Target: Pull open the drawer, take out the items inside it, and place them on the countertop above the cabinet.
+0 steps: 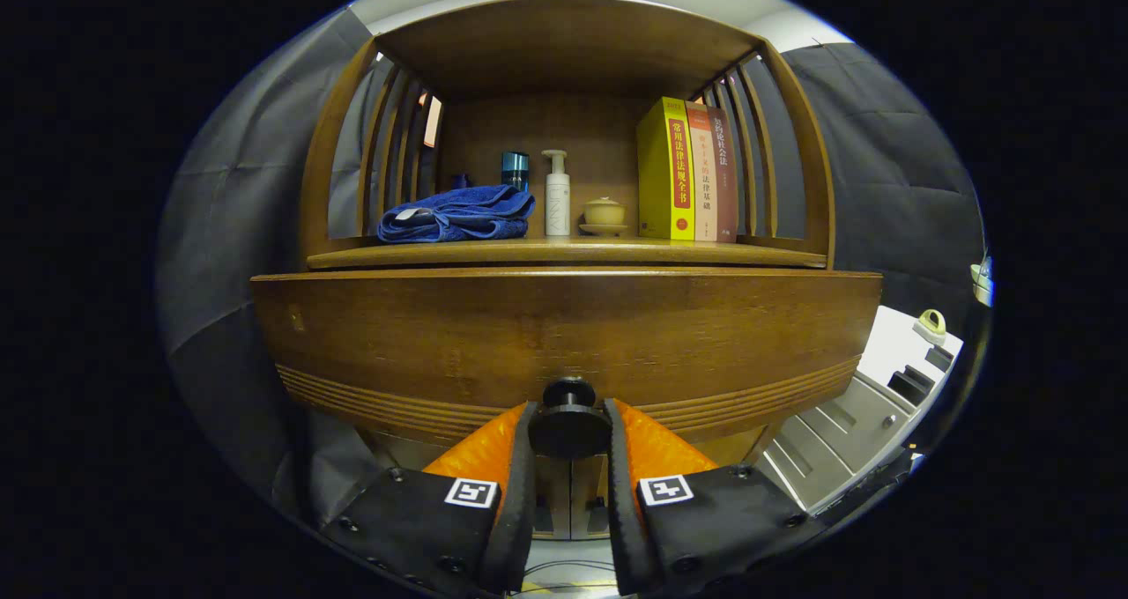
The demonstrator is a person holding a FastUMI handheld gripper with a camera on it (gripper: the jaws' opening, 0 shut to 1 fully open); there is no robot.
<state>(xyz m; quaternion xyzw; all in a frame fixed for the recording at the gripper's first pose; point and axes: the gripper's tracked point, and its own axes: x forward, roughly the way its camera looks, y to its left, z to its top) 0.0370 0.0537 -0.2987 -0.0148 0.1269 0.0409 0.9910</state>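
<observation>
- The gripper point(569, 432) has both fingers closed on the round dark knob point(569, 423) of the wooden drawer point(564, 335), gripping it from either side
- On the countertop point(564, 253) above sit a folded blue towel point(456, 215), a white pump bottle point(556, 194), a small lidded cup point(604, 214) and three upright books point(687, 172)
- The books' spines carry printed characters, too small to read reliably

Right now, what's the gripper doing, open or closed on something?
Gripper: closed on the drawer knob, one finger pressing each side of it; the drawer front looks barely pulled out, if at all.
</observation>
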